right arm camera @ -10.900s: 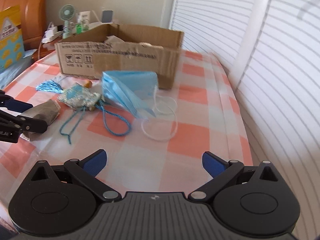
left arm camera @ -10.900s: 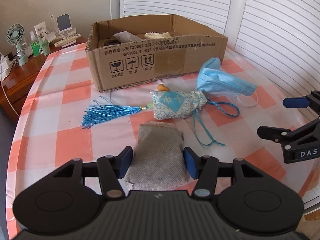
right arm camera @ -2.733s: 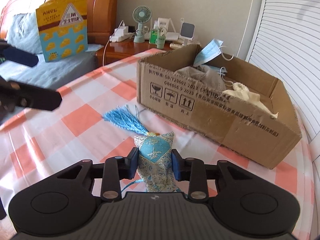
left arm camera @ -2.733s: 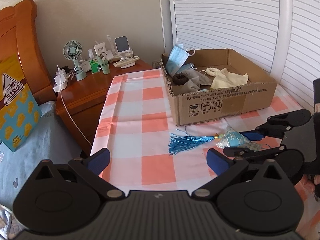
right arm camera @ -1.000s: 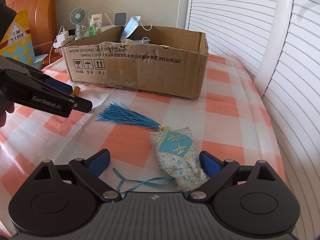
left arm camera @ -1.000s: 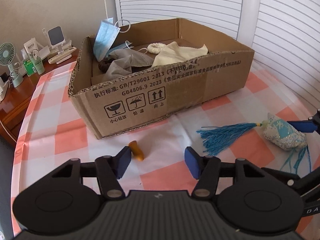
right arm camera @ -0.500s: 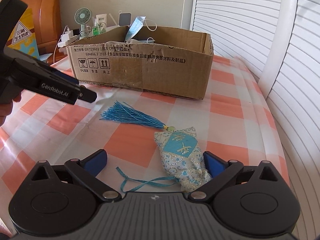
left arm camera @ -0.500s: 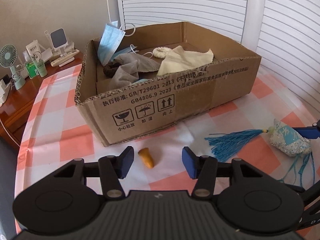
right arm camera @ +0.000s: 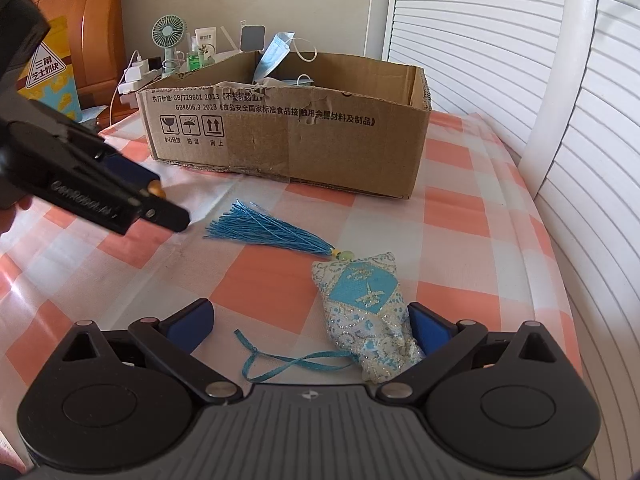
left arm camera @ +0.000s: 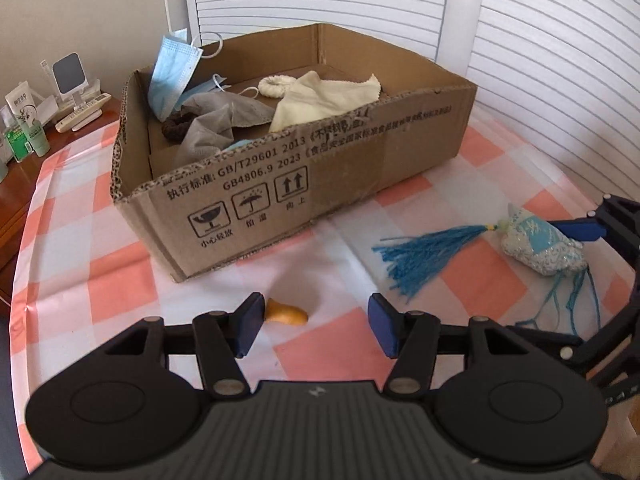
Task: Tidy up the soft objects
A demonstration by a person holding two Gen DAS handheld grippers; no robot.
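Observation:
A small orange earplug point(left arm camera: 286, 314) lies on the checked tablecloth between the pads of my open left gripper point(left arm camera: 316, 328), close to the left pad. A blue embroidered sachet point(right arm camera: 368, 312) with a blue tassel point(right arm camera: 268, 232) lies on the cloth, near the right pad of my open right gripper point(right arm camera: 308, 330); it also shows in the left wrist view point(left arm camera: 538, 244). The cardboard box point(left arm camera: 348, 160) behind holds a blue face mask point(left arm camera: 172, 76), a grey cloth point(left arm camera: 216, 120), a cream cloth point(left arm camera: 324, 96) and a dark hair tie point(left arm camera: 178, 124).
White shutter doors point(left arm camera: 540, 40) stand behind and right of the table. A wooden side table point(left arm camera: 24, 168) at the left holds bottles and a phone stand; a green fan point(right arm camera: 170, 36) stands there. The left gripper shows at the left of the right wrist view point(right arm camera: 100, 196).
My left gripper has moved down and forward so the orange earplug now lies between its pads. My right gripper has edged closer to the sachet and stays open.

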